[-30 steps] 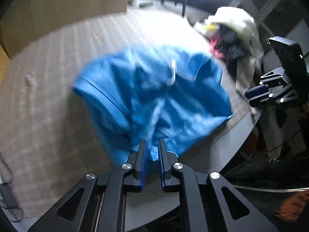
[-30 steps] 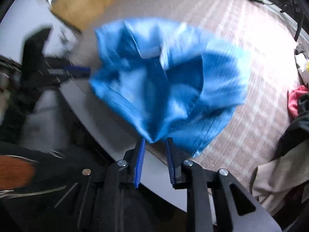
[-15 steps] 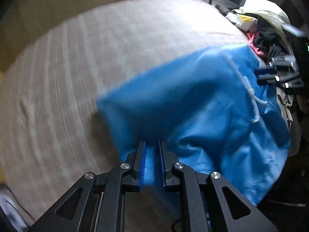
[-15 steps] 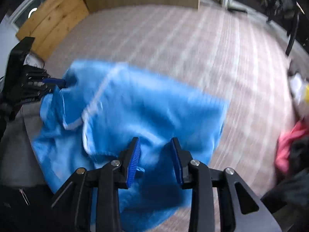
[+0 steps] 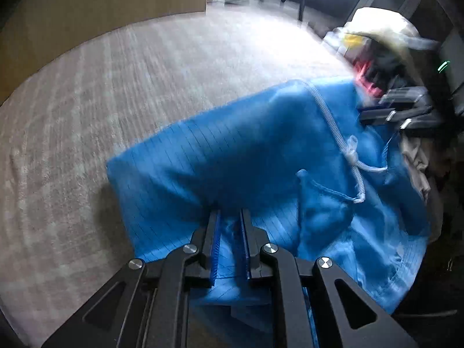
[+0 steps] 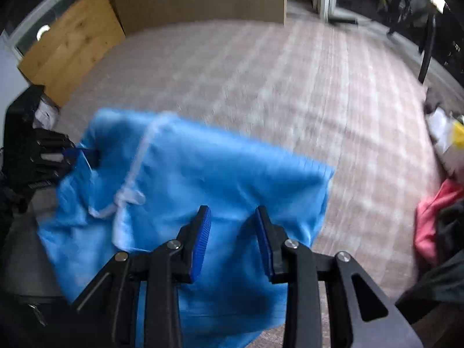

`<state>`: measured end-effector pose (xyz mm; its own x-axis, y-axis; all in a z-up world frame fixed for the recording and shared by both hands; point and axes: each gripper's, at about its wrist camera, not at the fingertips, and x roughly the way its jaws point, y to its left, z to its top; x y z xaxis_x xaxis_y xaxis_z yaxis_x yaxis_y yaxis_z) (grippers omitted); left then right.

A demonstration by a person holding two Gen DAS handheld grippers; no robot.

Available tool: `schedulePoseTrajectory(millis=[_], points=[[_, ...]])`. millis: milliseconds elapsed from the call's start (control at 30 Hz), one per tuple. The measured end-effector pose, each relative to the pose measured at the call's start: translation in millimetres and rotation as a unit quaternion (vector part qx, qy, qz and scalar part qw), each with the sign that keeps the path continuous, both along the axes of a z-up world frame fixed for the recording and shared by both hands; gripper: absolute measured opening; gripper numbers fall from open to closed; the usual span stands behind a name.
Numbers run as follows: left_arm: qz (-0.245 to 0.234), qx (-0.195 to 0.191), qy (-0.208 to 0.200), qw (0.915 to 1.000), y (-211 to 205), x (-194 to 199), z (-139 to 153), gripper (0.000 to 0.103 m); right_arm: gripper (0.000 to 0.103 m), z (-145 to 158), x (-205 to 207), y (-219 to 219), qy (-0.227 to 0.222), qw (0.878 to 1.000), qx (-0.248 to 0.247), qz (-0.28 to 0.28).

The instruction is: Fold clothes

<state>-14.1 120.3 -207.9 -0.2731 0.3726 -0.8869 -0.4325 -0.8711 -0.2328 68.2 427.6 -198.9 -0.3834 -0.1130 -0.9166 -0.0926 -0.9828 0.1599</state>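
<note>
One blue garment (image 5: 246,156) in the left wrist view, spread over a beige checked cloth (image 5: 116,92) on the table. No brand or writing readable; frame is blurry. Left gripper (image 5: 229,220) jaws nearly together, pinching a fold of the garment's near edge between the blue pads. One white drawstring (image 5: 342,139) runs down the fabric, right of the jaws. Right gripper (image 5: 391,110) shows at the garment's far right edge. One pile of other clothes (image 5: 377,46) behind it, pink, yellow, off-white bits.

Right wrist view: same garment (image 6: 217,179) lies under and ahead of the right gripper (image 6: 232,220). Jaws stand part open, fabric seen between them but pads don't press it. Left gripper (image 6: 72,153) grips the garment's far left corner. Drawstring (image 6: 136,171) left of jaws. One wooden board (image 6: 72,40) far left. Clothes pile (image 6: 435,208) at right edge. No labels legible.
</note>
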Motion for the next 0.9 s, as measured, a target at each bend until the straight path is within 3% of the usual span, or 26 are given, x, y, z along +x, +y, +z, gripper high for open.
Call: schedulePoseTrajectory(millis=[67, 167, 300, 400, 533, 667, 733, 833, 900], points=[[0.011, 0.001, -0.006, 0.9999, -7.3, 3.3, 5.2, 0.012, 0.03, -3.4, 9.8, -1.4, 0.012, 1.0, 0.012, 0.002], [0.054, 0.004, 0.008, 0.9985, -27.6, 16.1, 38.0, 0.01, 0.03, 12.6, 26.2, 9.6, 0.019, 1.0, -0.007, -0.022], [0.077, 0.056, 0.033, 0.9949, -47.0, 34.9, 69.1, 0.013, 0.03, 40.8, 56.6, 28.8, 0.06, 0.996, -0.048, -0.054], [0.062, 0.024, 0.009, 0.9977, -34.3, 36.6, 46.5, 0.012, 0.03, 34.2, 56.3, 32.1, 0.046, 0.997, -0.046, -0.034], [0.059, 0.0, -0.011, 0.9982, -27.5, 44.4, 6.3, 0.011, 0.03, 7.6, 63.5, 12.4, -0.024, 0.999, -0.022, 0.001], [0.092, 0.006, -0.027, 0.9953, -41.2, 56.0, 21.3, 0.011, 0.03, 8.6, 93.9, 30.6, -0.053, 0.998, -0.013, -0.017], [0.123, 0.023, -0.021, 0.992, -52.1, 62.0, 38.2, 0.023, 0.033, 27.2, 107.9, 49.2, -0.024, 0.998, -0.034, -0.056], [0.193, 0.069, -0.021, 0.9787, -66.8, 57.3, 50.1, 0.046, 0.062, 46.9, 114.2, 72.5, 0.022, 0.991, -0.064, -0.114], [0.216, 0.095, -0.033, 0.9711, -65.6, 46.3, 44.6, 0.047, 0.068, 45.3, 107.2, 70.7, 0.029, 0.991, -0.046, -0.126]])
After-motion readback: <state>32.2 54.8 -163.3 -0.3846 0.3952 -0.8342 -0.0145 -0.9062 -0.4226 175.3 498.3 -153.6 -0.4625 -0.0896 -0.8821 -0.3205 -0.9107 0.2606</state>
